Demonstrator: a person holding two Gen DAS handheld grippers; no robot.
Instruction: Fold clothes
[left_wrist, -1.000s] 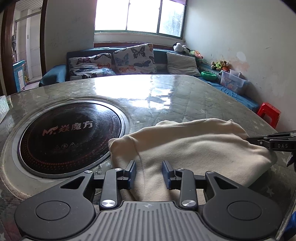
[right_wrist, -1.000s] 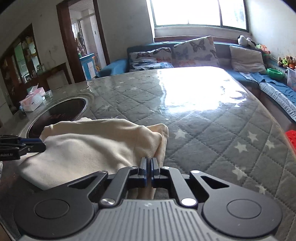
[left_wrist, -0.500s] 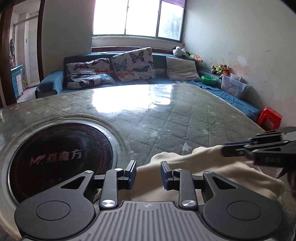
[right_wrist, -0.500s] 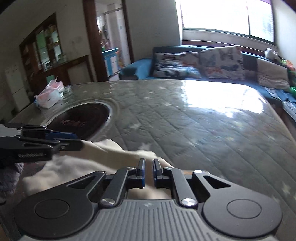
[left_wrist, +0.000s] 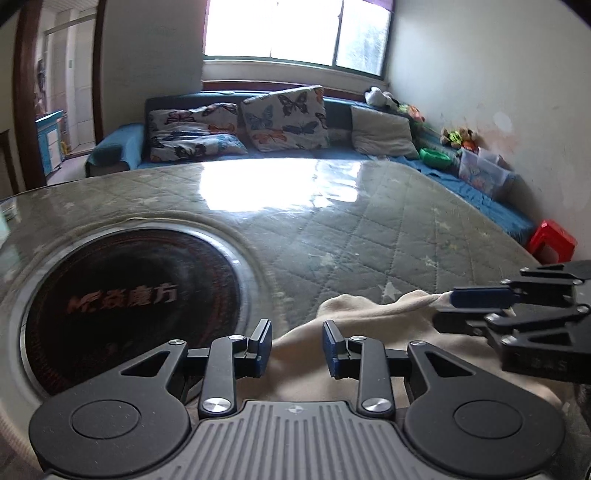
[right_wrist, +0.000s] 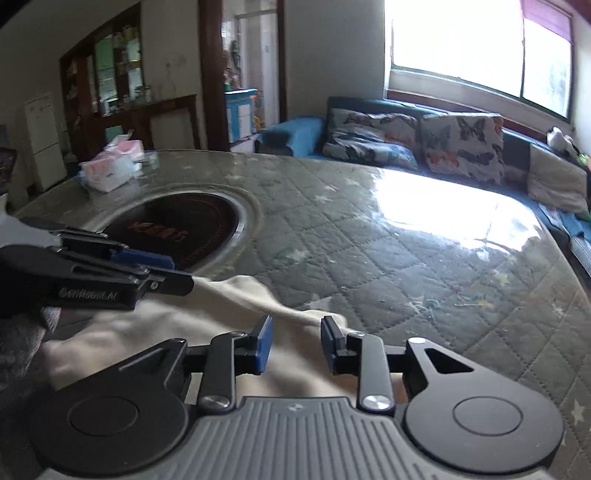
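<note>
Cloth (left_wrist: 369, 354) is lying under your left gripper (left_wrist: 297, 347) and right gripper (right_wrist: 295, 343); both are staying released, fingers spread apart.

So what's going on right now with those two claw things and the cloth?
Left gripper open, right gripper open, neither pinching. Cream garment bunched on the quilted table, beside the black hotplate. Nothing in the way.

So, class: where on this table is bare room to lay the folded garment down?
The quilted table cover lies bare between the black round hob and the sofa side. Crowded: the near edge, with the cream garment, and the tissue pack corner.
</note>
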